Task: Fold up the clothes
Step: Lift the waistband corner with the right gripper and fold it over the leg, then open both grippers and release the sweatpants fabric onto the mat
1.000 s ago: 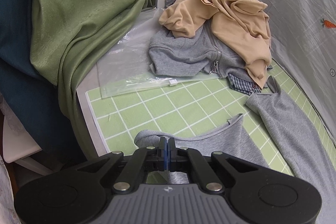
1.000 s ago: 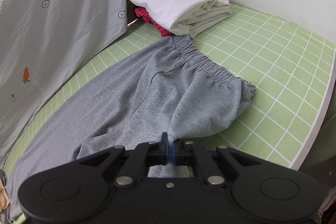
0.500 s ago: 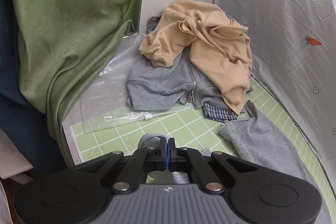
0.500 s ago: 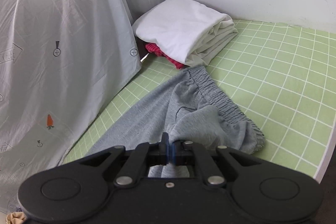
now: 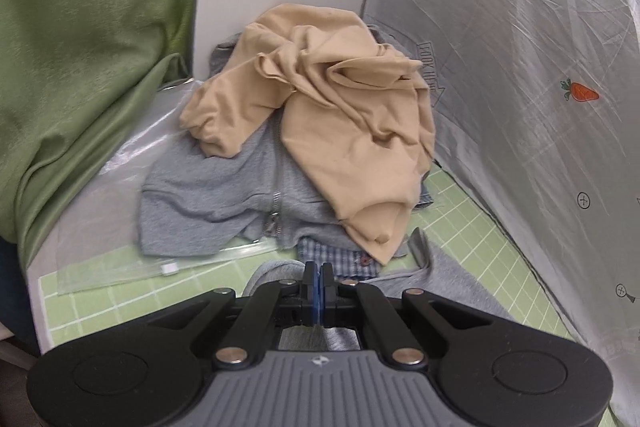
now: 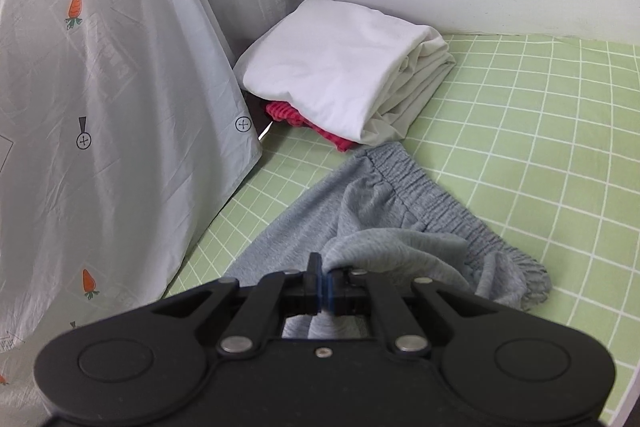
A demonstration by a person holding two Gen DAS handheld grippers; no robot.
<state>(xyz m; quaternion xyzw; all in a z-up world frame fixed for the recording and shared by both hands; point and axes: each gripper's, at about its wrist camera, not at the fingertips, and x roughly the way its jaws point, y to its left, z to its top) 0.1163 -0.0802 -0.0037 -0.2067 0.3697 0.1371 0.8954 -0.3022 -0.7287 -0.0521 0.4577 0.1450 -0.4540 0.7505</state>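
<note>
Both grippers pinch the grey sweatpants [image 6: 372, 227] with jaws pressed together on the cloth: the left gripper [image 5: 316, 281] at a leg end, the right gripper [image 6: 320, 285] near the elastic waistband, the garment lying half-gathered on the green grid mat [image 6: 540, 131] of the tabletop. A folded white garment [image 6: 340, 75] lies finished atop a red one [image 6: 288, 115]. A heap, tan top [image 5: 332, 123] over grey zip hoodie [image 5: 208, 203], waits unfolded.

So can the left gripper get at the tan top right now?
Probably not yet: the left gripper is shut on the grey pants. The tan top lies uncovered atop the pile ahead, so the path looks free once it lets go.
</note>
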